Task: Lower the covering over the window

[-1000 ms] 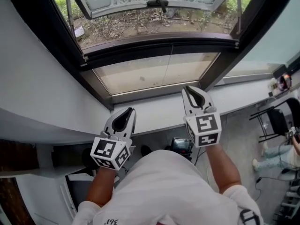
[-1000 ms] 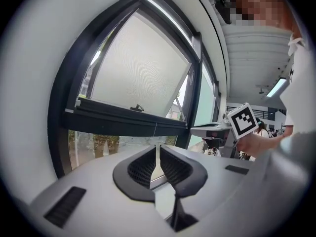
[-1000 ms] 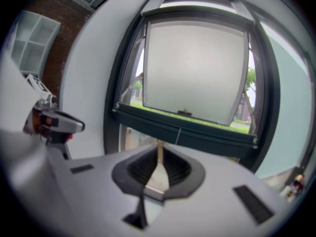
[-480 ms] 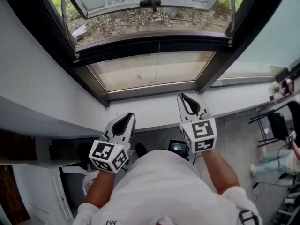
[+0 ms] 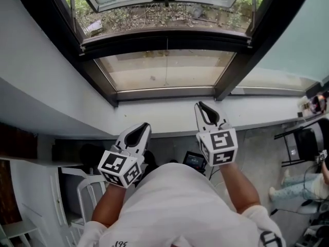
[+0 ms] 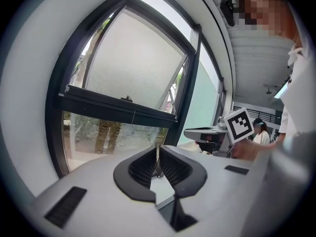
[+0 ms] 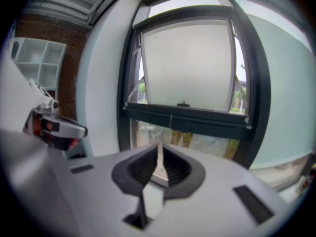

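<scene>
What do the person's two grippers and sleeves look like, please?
Both the left gripper and right gripper have white shells with black ribbed jaw linings. Each carries a cube of black-and-white square markers. The person wears a white short-sleeved shirt.

Small dark print (image 5: 122, 243) sits low on the person's white shirt (image 5: 175, 205). It is upside down and looks like 361. A dark badge (image 5: 270, 238) on the sleeve is too small to read.
</scene>
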A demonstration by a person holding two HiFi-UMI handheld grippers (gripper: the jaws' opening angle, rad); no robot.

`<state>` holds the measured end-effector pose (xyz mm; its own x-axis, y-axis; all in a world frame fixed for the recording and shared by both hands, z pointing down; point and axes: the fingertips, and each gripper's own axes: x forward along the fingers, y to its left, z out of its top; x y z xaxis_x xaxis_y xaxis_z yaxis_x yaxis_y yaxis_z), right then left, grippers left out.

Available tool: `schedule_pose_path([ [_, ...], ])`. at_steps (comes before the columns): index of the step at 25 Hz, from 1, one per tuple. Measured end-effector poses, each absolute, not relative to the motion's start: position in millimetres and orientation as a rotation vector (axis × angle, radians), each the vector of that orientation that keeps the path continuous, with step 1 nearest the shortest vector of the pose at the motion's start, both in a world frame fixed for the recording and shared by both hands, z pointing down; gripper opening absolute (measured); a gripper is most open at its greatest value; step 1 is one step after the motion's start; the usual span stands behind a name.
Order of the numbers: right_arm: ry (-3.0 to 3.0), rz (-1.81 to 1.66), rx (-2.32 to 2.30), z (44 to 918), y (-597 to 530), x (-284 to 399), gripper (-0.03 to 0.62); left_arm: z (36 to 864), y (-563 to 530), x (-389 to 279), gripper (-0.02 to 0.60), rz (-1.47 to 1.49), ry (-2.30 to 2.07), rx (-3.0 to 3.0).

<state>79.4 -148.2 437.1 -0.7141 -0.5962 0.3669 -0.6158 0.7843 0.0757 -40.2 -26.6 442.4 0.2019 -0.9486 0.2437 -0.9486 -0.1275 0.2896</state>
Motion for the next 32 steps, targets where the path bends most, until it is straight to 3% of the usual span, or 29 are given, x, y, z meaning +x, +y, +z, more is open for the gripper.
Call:
schedule_pose_path([
  [14,-2.643,0.12,0.842,449.7,-137.8,95.4,0.034,430.2,-29.1,-2.8,0.035,0.03,-1.801,2.14],
  [32,-2.595,0.125,0.877,449.2,-121.7,61.3,0.023,429.8,-24.0,-46.1,0.035,0.073,-1.732,2.161],
])
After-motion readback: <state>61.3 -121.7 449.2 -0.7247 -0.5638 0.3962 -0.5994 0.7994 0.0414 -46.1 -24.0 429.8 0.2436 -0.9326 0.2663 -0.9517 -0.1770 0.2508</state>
